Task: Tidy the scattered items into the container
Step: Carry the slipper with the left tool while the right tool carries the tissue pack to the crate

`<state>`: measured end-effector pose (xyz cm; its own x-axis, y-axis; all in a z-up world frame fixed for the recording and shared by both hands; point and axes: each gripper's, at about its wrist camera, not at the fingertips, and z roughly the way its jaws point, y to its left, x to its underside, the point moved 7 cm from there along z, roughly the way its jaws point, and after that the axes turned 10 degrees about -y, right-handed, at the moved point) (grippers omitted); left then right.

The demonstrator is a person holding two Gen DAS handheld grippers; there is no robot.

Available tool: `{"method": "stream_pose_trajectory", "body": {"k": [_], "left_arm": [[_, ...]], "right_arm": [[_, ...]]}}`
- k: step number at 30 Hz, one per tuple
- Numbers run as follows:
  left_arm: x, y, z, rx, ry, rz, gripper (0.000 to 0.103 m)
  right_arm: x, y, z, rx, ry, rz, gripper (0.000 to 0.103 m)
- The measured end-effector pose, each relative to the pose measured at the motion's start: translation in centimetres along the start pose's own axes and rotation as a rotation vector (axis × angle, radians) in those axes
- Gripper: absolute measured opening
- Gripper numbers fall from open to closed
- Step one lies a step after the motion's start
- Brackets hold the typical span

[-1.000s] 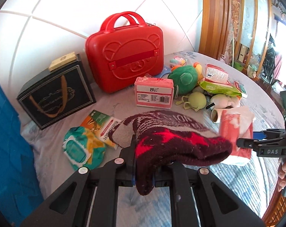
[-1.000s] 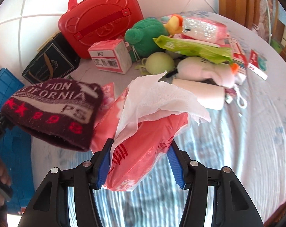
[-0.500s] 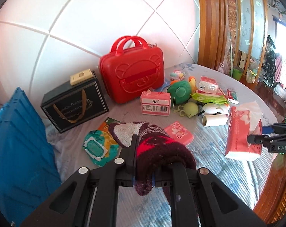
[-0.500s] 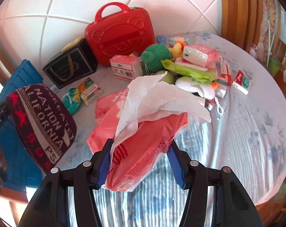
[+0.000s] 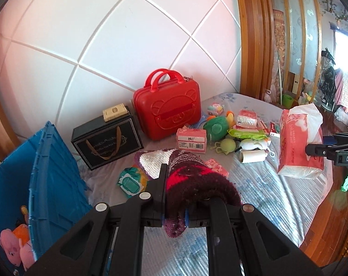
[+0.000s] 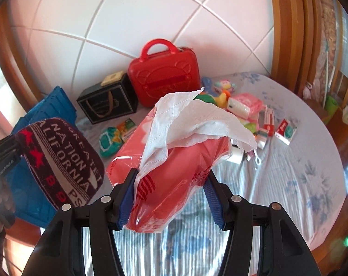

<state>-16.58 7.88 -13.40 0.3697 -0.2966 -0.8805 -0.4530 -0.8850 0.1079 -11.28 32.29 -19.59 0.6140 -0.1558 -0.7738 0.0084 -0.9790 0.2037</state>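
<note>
Maroon knit hat (image 5: 197, 181) in left gripper (image 5: 175, 209), tissue pack (image 6: 174, 172) in right gripper (image 6: 171, 197)

both wrist views high over the bed (image 5: 277, 197), sharing the red case (image 5: 167, 105)

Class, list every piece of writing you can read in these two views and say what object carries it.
"GREATET NATION", "ALIFORNIA", "PS": on the knit hat, held by the left tongs.
"DAS": on the right tongs, cut off at the frame edge.
Unreadable, too small or blurred: pink box label, tissue pack, black gift bag, green wipes pack.
</note>
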Motion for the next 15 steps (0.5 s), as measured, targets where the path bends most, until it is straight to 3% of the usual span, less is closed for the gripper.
{"method": "stream_pose_trajectory", "body": {"k": [15], "left_arm": [[-3.5,3.9,-5.8,-0.053,-0.104,-0.041,0.01]], "right_arm": [[-4.3,5.5,-3.9,-0.06,-0.086,-0.073,0.055]]}}
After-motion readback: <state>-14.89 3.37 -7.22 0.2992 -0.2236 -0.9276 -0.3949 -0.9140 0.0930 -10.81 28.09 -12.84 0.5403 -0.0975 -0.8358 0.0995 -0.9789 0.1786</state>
